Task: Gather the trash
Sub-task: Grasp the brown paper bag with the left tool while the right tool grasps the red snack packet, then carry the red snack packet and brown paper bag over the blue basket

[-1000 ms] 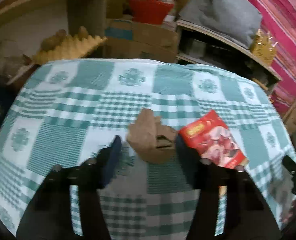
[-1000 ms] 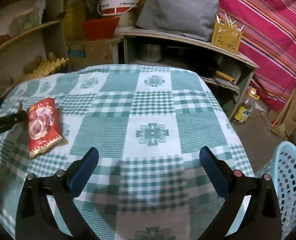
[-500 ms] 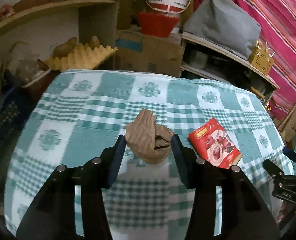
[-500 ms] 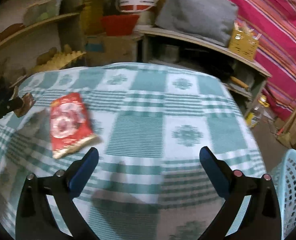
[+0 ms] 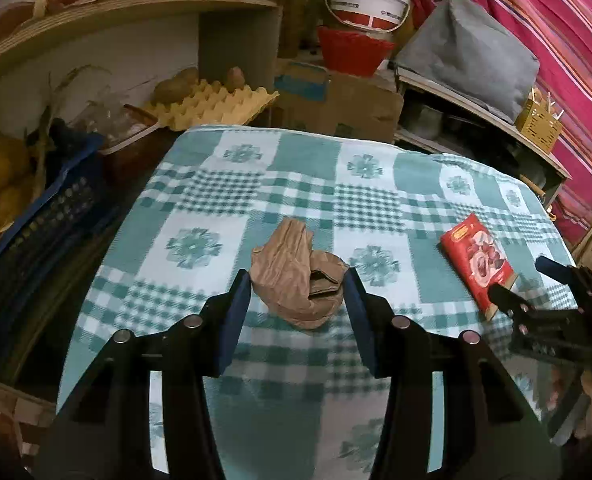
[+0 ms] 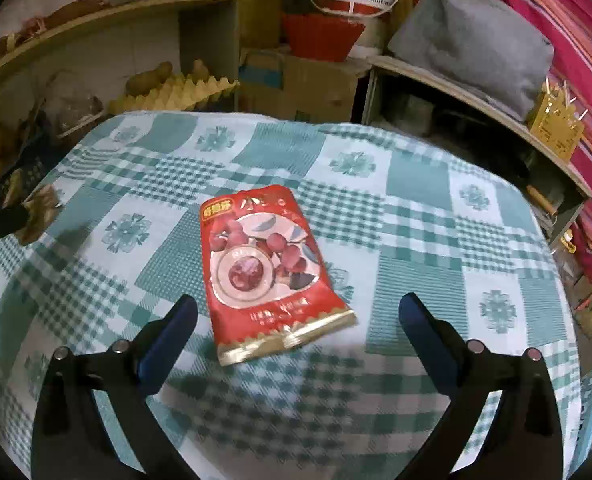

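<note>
While the left gripper (image 5: 298, 294) clamps a crumpled brown paper bag (image 5: 298, 274), the right gripper (image 6: 298, 320) hangs spread wide beside a red snack packet (image 6: 264, 268) lying on the checked tablecloth (image 6: 416, 220).

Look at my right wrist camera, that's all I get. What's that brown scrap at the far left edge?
Observer: A crumpled brown paper bag. The left gripper pinches it between both fingers.
Operator: Is it squashed flat?
Observer: No, it's bunched into a lump, with a folded flap showing on one side.
Operator: How does my gripper look from over there?
Observer: In the left wrist view, the right gripper sits at the near end of the red snack packet. One finger overlaps the packet's corner, but I cannot tell if it touches.
</note>
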The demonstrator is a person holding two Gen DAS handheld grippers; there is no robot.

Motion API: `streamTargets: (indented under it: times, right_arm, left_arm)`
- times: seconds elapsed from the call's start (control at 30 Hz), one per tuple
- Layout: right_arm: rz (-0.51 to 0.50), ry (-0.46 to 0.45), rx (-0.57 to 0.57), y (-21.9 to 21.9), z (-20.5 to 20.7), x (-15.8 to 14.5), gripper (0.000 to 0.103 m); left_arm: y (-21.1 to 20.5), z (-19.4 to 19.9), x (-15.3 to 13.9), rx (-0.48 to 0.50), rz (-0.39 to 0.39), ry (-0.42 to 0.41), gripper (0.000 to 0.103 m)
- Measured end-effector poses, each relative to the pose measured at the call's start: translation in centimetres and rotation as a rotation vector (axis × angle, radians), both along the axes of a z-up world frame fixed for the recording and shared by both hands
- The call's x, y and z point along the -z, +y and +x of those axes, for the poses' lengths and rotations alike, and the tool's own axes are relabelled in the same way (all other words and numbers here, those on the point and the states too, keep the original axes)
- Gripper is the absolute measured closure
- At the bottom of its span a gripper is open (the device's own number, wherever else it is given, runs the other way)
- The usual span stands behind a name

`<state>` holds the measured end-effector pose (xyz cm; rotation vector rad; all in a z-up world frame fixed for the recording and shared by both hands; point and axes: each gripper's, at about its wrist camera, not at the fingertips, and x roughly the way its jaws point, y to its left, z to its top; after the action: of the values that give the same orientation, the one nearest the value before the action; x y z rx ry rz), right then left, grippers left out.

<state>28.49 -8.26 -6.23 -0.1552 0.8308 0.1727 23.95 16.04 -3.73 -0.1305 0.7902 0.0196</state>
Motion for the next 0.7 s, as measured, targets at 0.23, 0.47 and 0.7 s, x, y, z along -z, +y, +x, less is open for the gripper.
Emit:
streamTargets:
  times: [0.23, 0.47, 0.7]
  right_arm:
    - [0.006, 0.058, 0.008, 0.5, 1.3, 1.0, 0.005]
    - [-0.014, 0.093, 0.029, 0.7, 2.2, 2.3, 0.005]
    - [0.037, 0.088, 0.007, 0.3, 2.1, 2.2, 0.023]
  left_arm:
    - [1.0, -1.5, -0.2, 0.000, -0.020, 0.003, 0.056]
    - [1.3, -1.5, -0.5, -0.006, -0.025, -0.009, 0.056]
    - [1.3, -1.3, -0.4, -0.014, -0.019, -0.005, 0.056]
